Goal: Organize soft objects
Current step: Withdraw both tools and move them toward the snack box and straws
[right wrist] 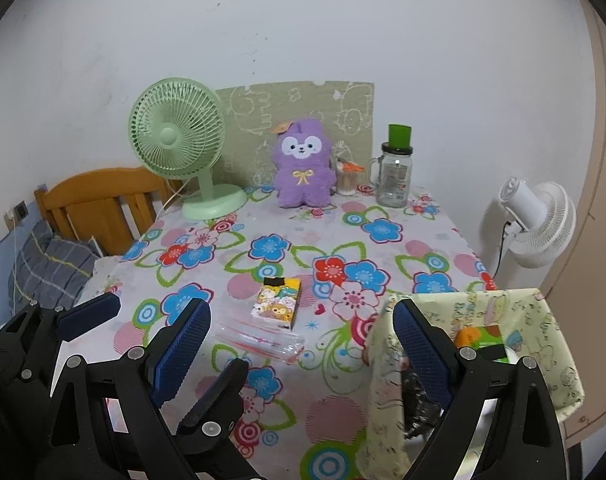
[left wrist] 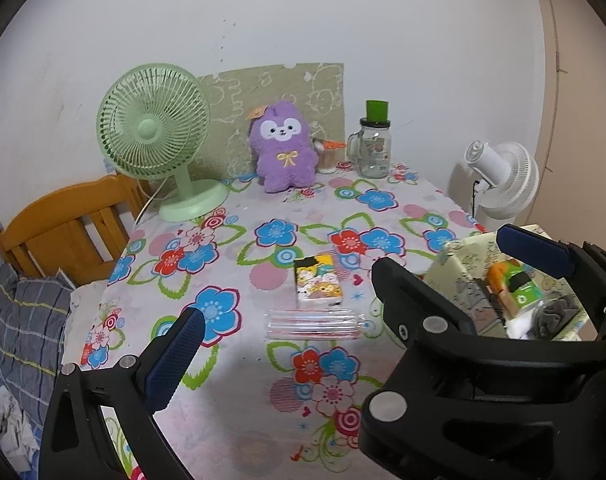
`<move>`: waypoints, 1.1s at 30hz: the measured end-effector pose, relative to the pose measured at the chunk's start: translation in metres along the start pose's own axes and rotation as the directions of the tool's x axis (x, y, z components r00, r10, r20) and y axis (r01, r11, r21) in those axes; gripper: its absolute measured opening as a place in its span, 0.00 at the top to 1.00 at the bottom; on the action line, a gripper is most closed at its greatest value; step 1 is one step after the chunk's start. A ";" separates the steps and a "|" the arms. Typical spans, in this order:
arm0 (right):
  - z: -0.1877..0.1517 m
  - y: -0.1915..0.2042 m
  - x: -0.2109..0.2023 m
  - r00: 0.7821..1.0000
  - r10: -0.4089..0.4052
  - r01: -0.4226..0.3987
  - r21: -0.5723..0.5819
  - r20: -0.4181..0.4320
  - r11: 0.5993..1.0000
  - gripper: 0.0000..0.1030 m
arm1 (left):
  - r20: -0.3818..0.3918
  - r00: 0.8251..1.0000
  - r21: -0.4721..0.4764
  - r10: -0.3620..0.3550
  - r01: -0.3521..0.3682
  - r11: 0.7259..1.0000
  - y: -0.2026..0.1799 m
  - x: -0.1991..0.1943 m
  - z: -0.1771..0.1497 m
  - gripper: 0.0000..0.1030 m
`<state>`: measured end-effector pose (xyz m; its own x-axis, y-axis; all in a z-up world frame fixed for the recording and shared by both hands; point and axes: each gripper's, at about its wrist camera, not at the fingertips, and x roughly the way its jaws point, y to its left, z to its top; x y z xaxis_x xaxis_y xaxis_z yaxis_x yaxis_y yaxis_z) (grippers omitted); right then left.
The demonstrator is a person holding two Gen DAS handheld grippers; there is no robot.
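Observation:
A purple plush sits upright at the table's far edge. A cartoon-print tissue pack lies mid-table, with a clear plastic pouch just in front of it. A pale fabric box at the right holds an orange-green pack and grey cloth. My left gripper is open above the pouch, its right finger hidden behind the right gripper. My right gripper is open and empty, facing the tissue pack. Its right finger overlaps the near-left corner of the box. The two grippers' inner fingers cross.
A green desk fan stands back left, a glass jar mug with a green lid back right, a small swab holder beside the plush. A white fan is beyond the table's right edge, a wooden headboard and pillow to the left.

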<state>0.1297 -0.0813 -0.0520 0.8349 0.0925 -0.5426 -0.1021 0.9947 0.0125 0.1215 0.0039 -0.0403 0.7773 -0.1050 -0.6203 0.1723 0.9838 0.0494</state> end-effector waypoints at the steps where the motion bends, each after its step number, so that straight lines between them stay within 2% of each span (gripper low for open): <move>1: 0.000 0.001 0.003 1.000 0.003 -0.003 0.000 -0.004 1.000 0.08 | -0.004 1.000 -0.003 0.001 -0.001 1.000 0.002 0.003 0.000 0.00; 12: 0.001 0.015 0.044 0.998 0.040 -0.040 -0.001 -0.057 0.999 0.13 | -0.061 0.998 -0.036 -0.002 0.000 0.999 0.023 0.036 -0.003 0.00; 24: -0.009 0.011 0.093 0.989 0.037 -0.033 0.028 -0.147 0.999 0.13 | -0.140 0.990 -0.056 -0.026 0.018 0.998 0.026 0.079 -0.010 0.00; 30: -0.012 0.014 0.103 0.993 -0.047 0.046 -0.017 -0.110 0.999 0.13 | -0.176 0.983 -0.090 -0.046 0.030 0.996 0.030 0.098 -0.017 0.00; 33: -0.011 0.015 0.110 0.992 -0.064 0.058 -0.054 -0.106 0.997 0.13 | -0.188 0.981 -0.096 -0.050 0.033 0.995 0.031 0.104 -0.019 0.00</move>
<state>0.2138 -0.0568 -0.1211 0.7779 0.0237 -0.6279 -0.0820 0.9946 -0.0642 0.1966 0.0259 -0.1181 0.6401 -0.1251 -0.7581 0.1389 0.9892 -0.0460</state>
